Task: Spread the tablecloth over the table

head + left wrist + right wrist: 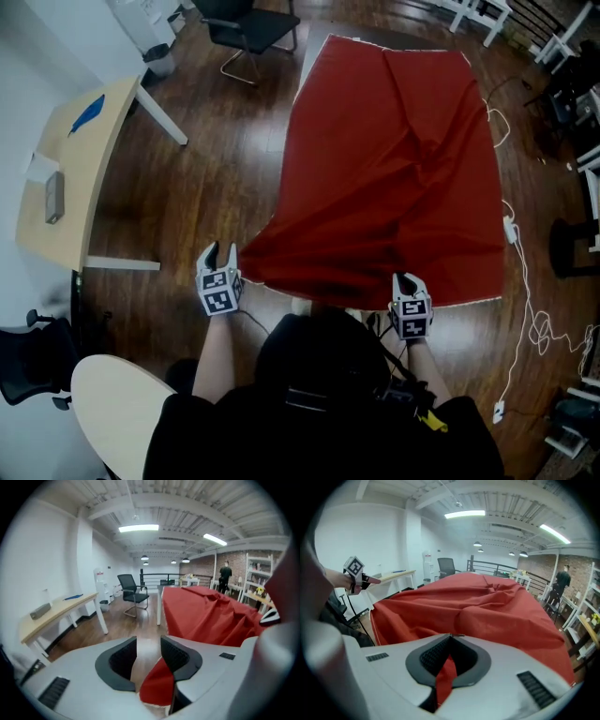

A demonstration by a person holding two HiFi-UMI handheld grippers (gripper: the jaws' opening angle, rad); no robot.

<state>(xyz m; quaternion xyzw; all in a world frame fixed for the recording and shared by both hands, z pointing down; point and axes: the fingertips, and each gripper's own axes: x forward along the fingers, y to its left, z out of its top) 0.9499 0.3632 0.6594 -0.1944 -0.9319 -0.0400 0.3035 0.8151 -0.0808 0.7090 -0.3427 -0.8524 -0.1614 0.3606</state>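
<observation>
At the near edge, the right gripper (pixel 408 281) pinches the red tablecloth (pixel 394 169); the left gripper (pixel 218 254) has its jaws apart, cloth loose between.

At nine o'clock a pale wooden counter (pixel 89 178) stands on the dark plank floor (pixel 216 178), carrying a blue item (pixel 87 113) and a grey box (pixel 54 196), well apart. A black chair (pixel 248 26) sits at twelve o'clock. A white cable (pixel 521 281) trails at three o'clock.

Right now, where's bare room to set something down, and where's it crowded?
Free: side table between blue item and grey box; round tabletop by the person's left elbow; floor strip between side table and tablecloth. Crowded: cables on the floor right of the tablecloth.
</observation>
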